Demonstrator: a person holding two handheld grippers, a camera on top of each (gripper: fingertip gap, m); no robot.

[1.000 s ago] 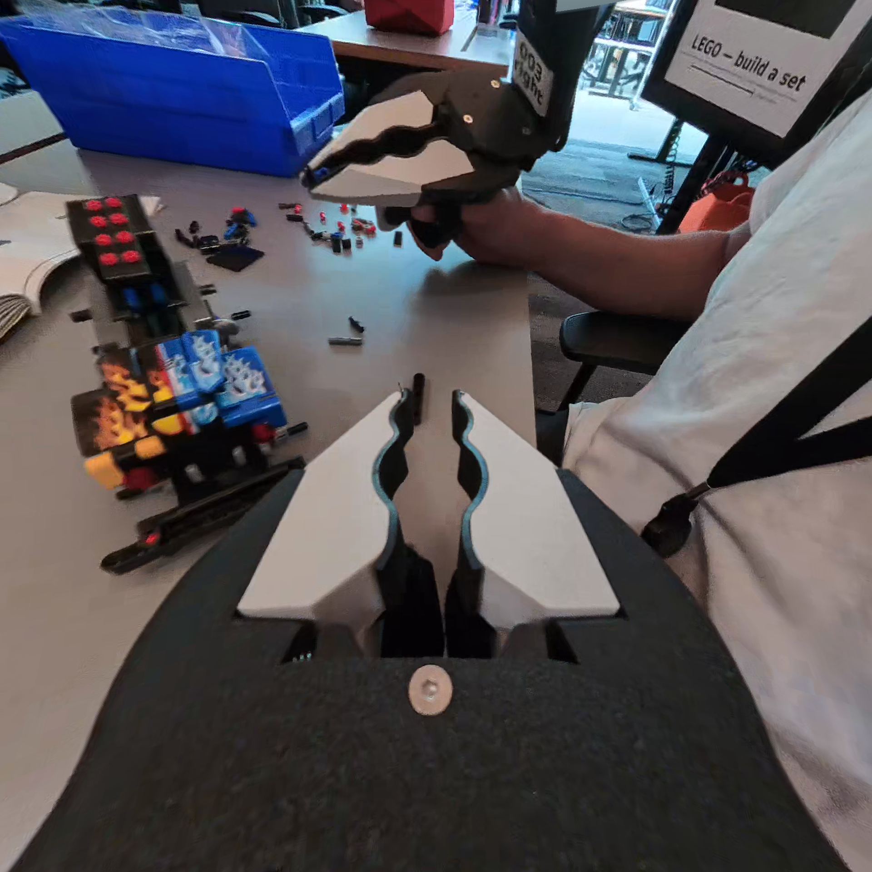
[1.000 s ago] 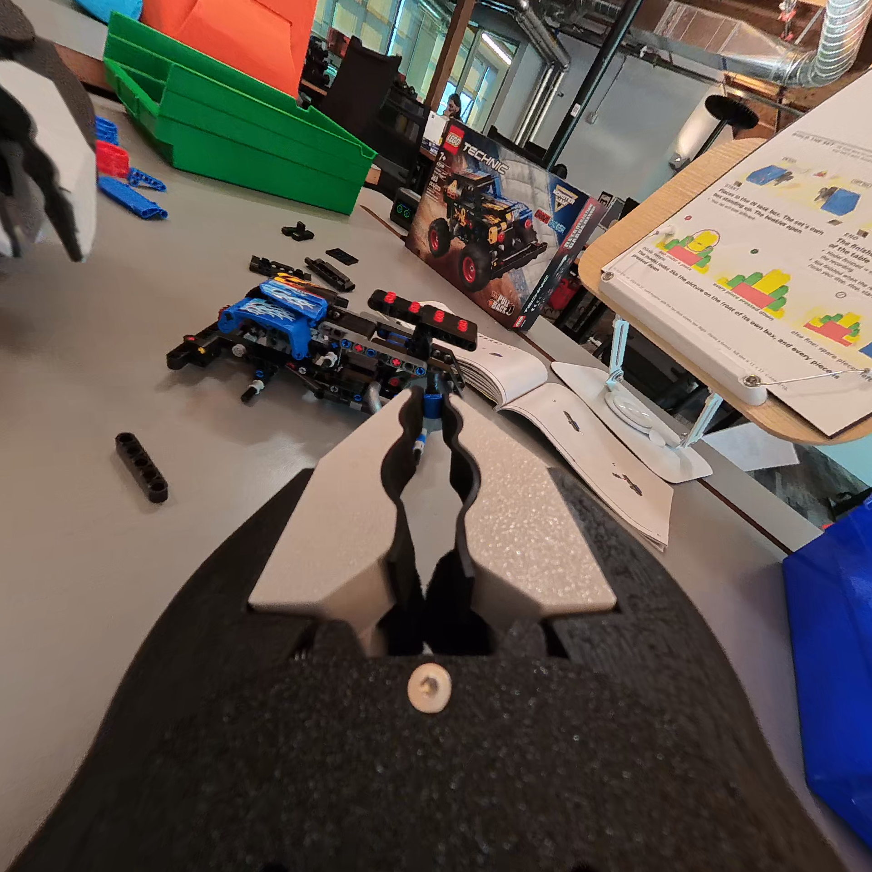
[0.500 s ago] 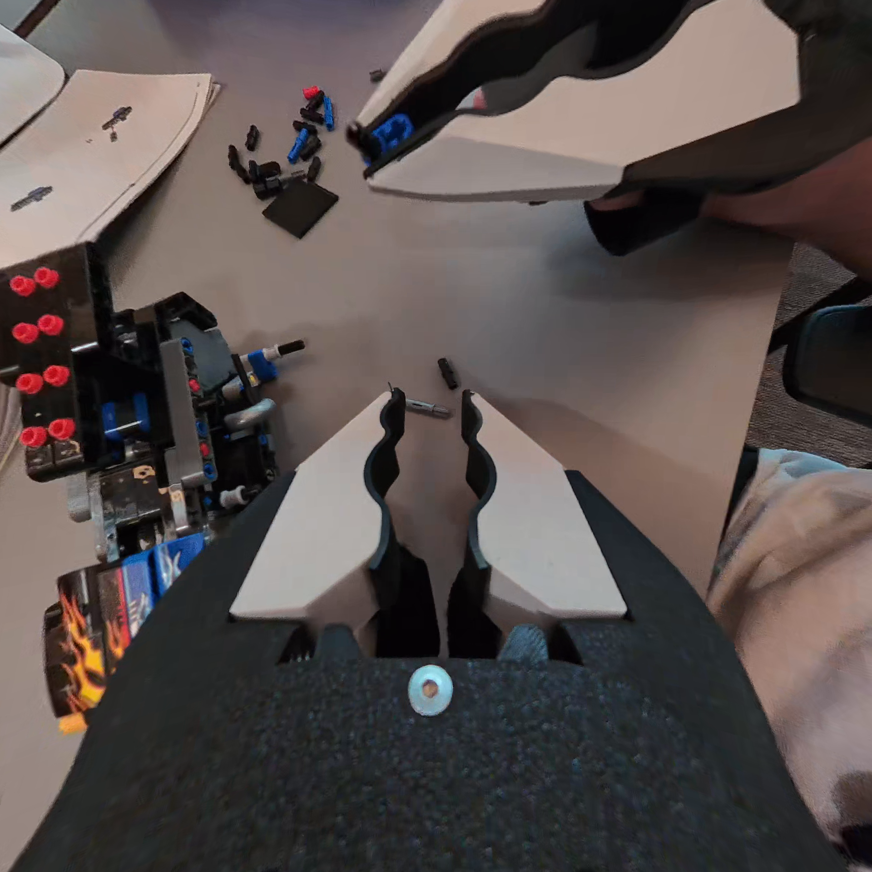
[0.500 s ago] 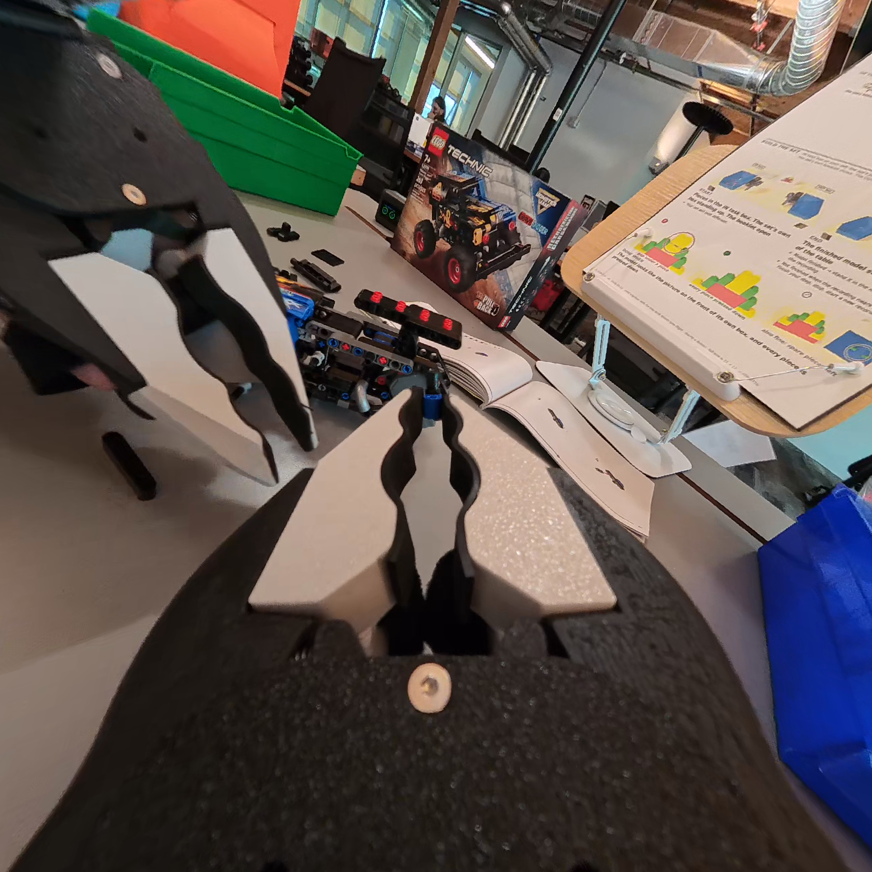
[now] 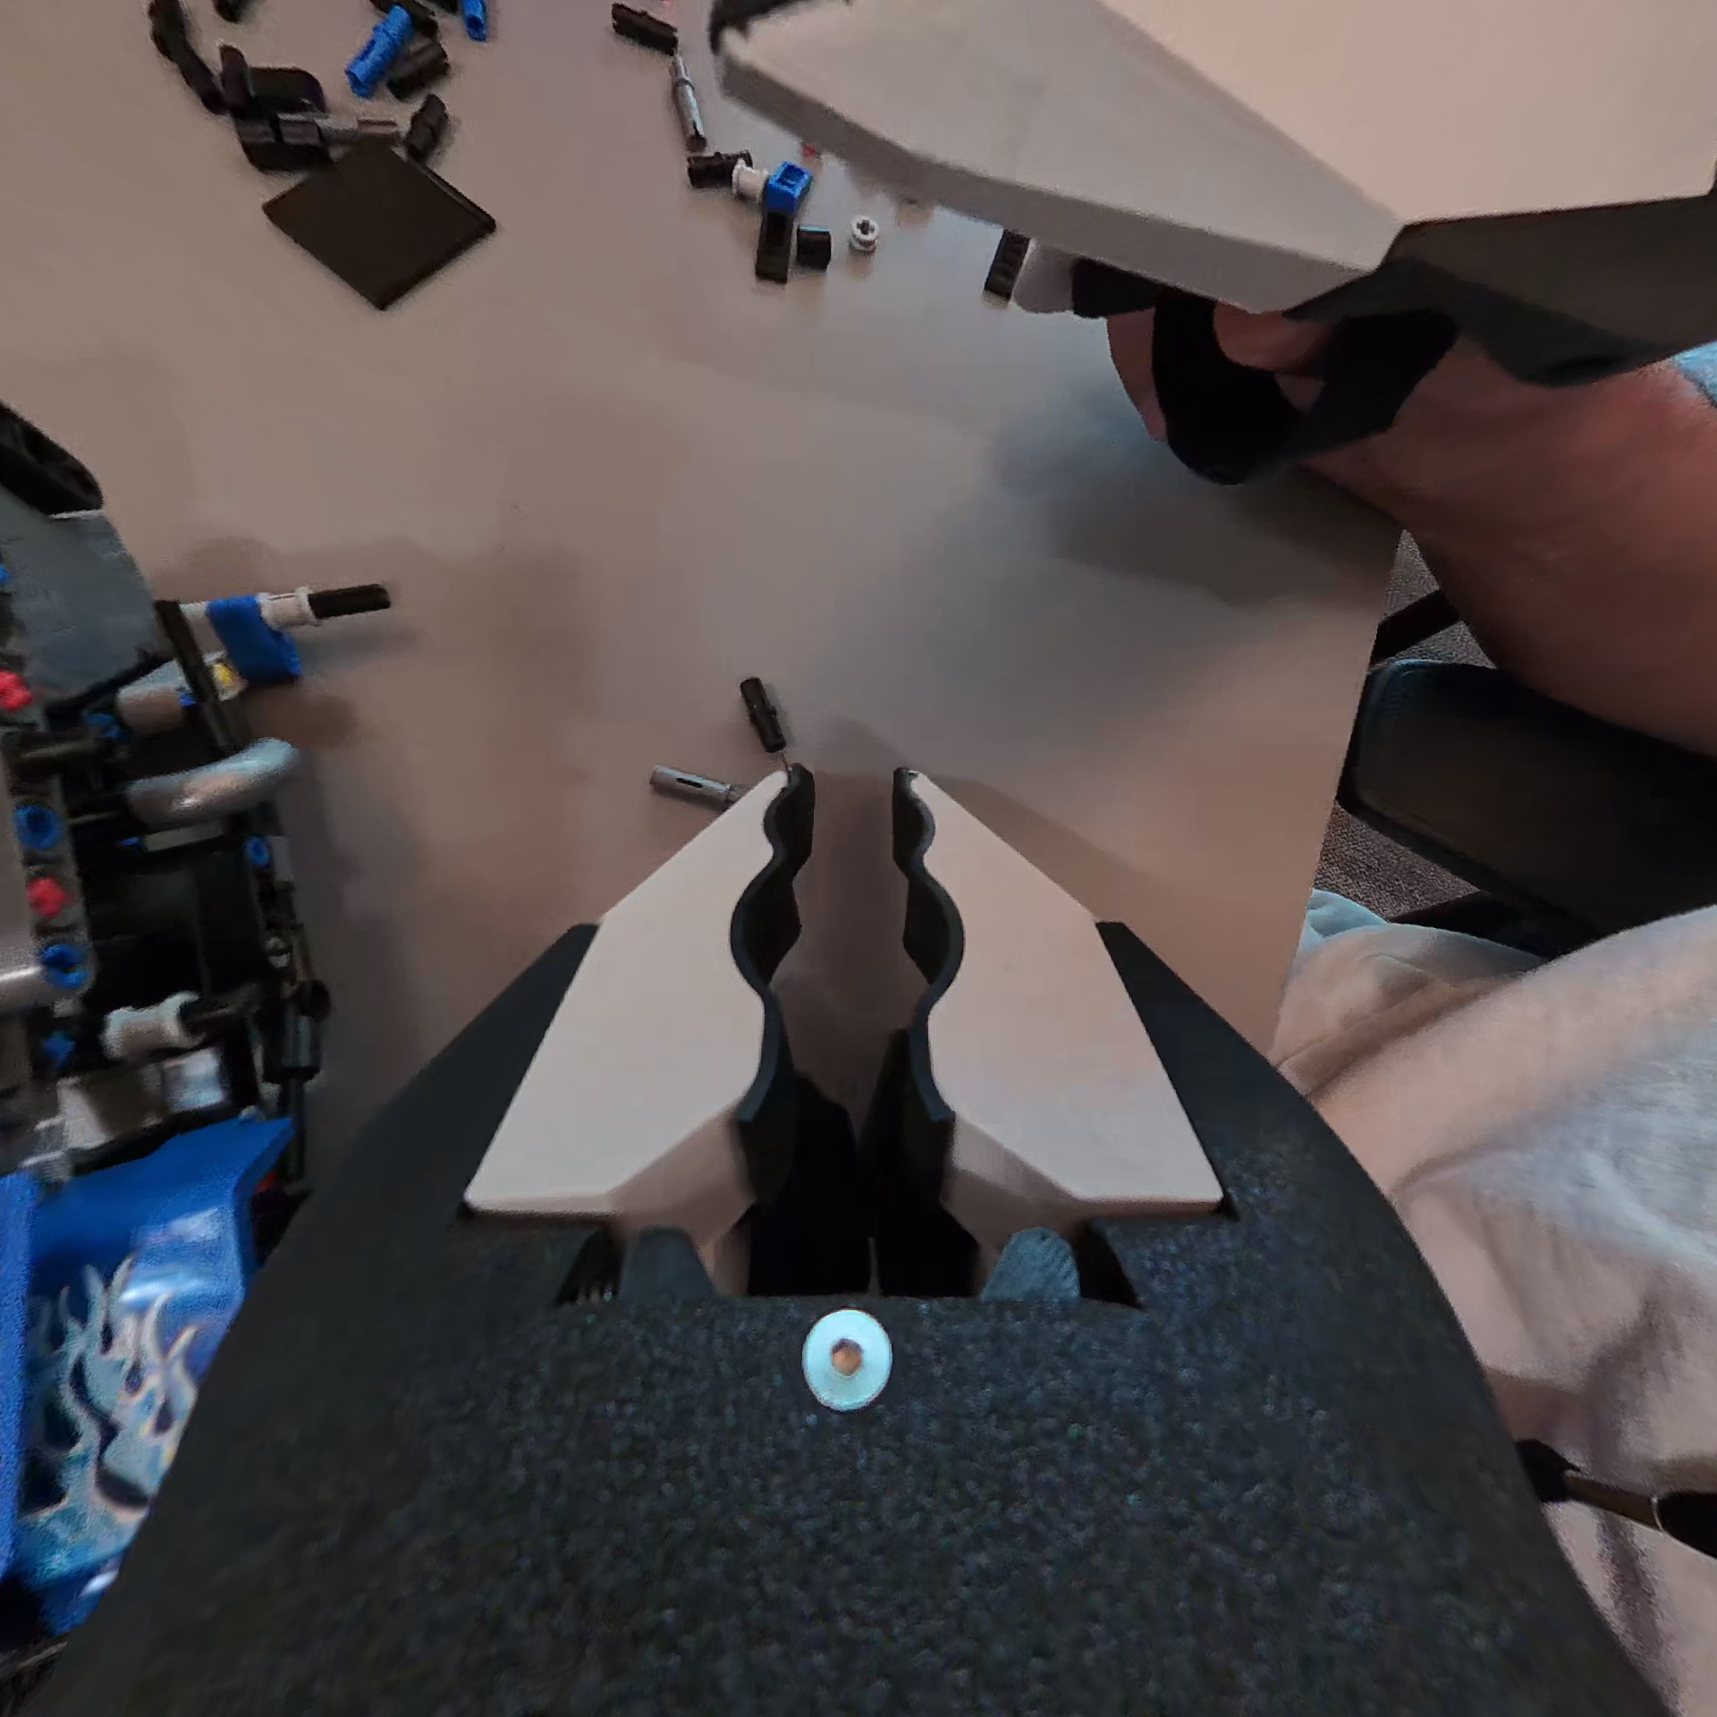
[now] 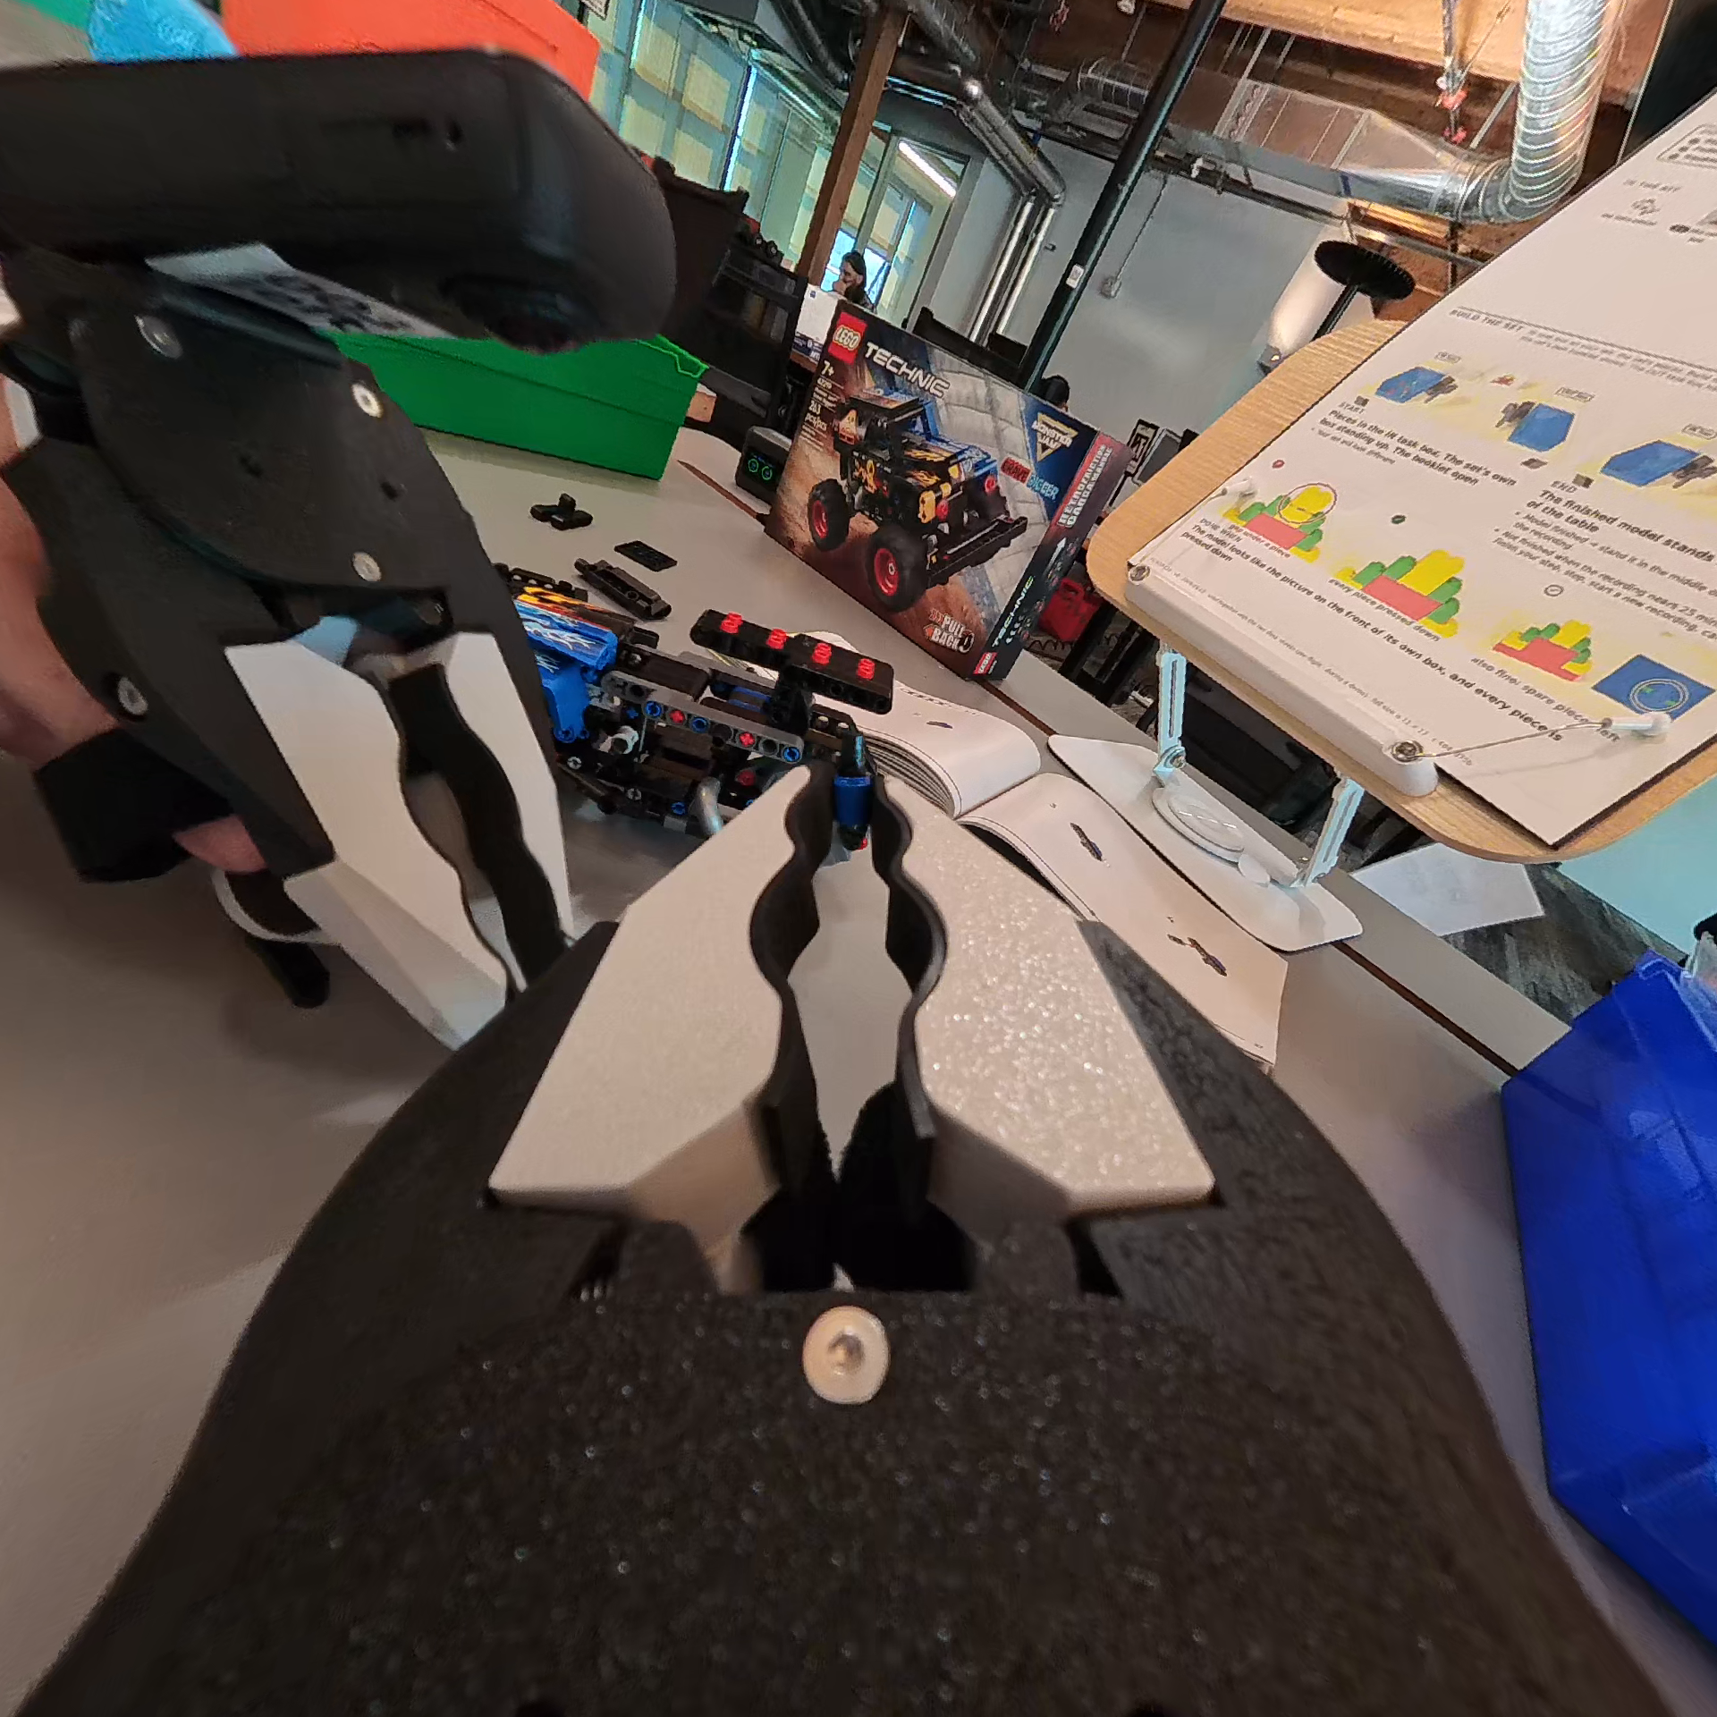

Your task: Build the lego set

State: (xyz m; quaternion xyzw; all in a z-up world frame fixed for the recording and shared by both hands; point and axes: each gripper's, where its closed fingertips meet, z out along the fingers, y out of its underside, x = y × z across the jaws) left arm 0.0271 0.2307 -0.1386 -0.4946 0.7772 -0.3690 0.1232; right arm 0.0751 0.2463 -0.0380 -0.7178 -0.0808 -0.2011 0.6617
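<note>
Right tongs (image 6: 847,790) pinch a blue pin (image 6: 850,797) near the truck chassis (image 6: 706,706); left tongs (image 5: 850,790) gape over loose pins (image 5: 764,714), tabletop (image 5: 576,446). Set box (image 6: 938,520) only shows right-side.

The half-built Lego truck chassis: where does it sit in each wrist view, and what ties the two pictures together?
Left wrist view: the Lego truck chassis fills the left edge, from mid-height to the bottom, cut off by the frame.
Right wrist view: it lies on the table at centre, just beyond the jaws, left of the open booklet.
Shared landmark: its blue flame-printed panel.
</note>
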